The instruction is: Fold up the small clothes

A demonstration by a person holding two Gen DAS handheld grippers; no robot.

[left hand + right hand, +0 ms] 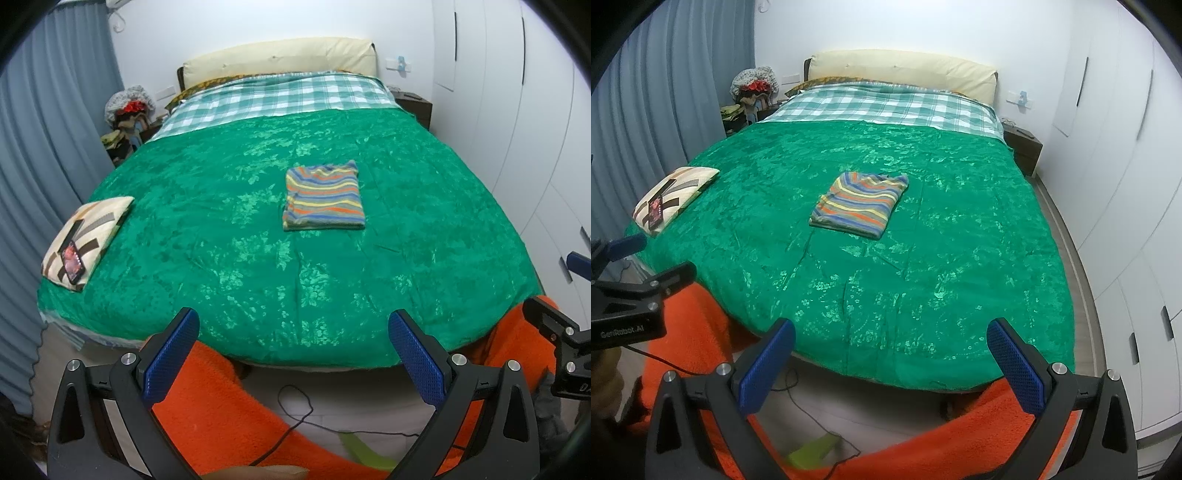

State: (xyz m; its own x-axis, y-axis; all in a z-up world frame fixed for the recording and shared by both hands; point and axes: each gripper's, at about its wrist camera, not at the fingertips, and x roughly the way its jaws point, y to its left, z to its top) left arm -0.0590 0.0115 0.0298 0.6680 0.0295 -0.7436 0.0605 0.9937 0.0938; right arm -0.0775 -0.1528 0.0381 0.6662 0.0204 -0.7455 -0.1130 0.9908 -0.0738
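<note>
A small striped garment (323, 197) lies folded into a neat rectangle in the middle of the green bedspread (221, 229). It also shows in the right wrist view (860, 205). My left gripper (293, 325) is open and empty, held back from the foot of the bed, well short of the garment. My right gripper (891, 332) is open and empty too, also behind the bed's near edge. The right gripper's body shows at the right edge of the left wrist view (561, 343).
A patterned pillow (86, 240) with a phone (72, 263) on it lies at the bed's left edge. White wardrobes (1126, 184) stand on the right, grey curtains (37, 147) on the left. An orange fleece (221, 417) and a black cable (295, 410) are below the grippers.
</note>
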